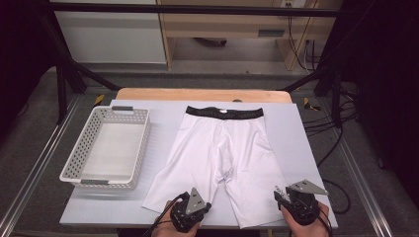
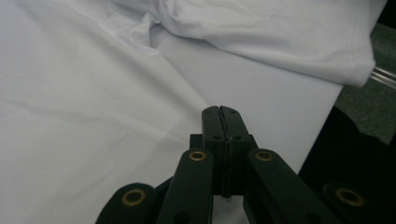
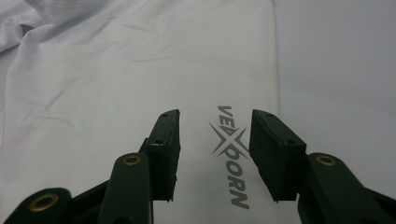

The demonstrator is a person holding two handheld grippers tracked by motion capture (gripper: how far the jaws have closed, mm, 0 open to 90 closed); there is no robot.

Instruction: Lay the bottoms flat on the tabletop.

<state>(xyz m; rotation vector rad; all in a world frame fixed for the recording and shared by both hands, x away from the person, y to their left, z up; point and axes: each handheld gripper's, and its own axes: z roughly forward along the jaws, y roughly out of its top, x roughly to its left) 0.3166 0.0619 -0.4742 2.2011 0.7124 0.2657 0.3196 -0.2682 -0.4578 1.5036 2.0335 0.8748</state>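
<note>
shorts [image 1: 225, 153]: flat on tabletop [image 1: 301, 143], long way front edge to back, leg ends at front | left gripper [image 1: 190, 213]: shut, empty, on near leg | right gripper [image 1: 296, 200]: half open over other leg

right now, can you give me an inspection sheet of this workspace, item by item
surface: pale sheet laid over a wooden table top.
job's things: white shorts spread flat, black waistband at the far side, leg hems near the person; a grey logo is printed on the leg.
clutter: white perforated basket to the left of the shorts, nothing seen inside.
grippers: left gripper has its jaws shut over the near hem of one leg, no cloth seen between them; right gripper is open, jaws on either side of the logo.
cables: black cables on the floor to the right.
surroundings: dark frame bars, wooden furniture behind.
</note>
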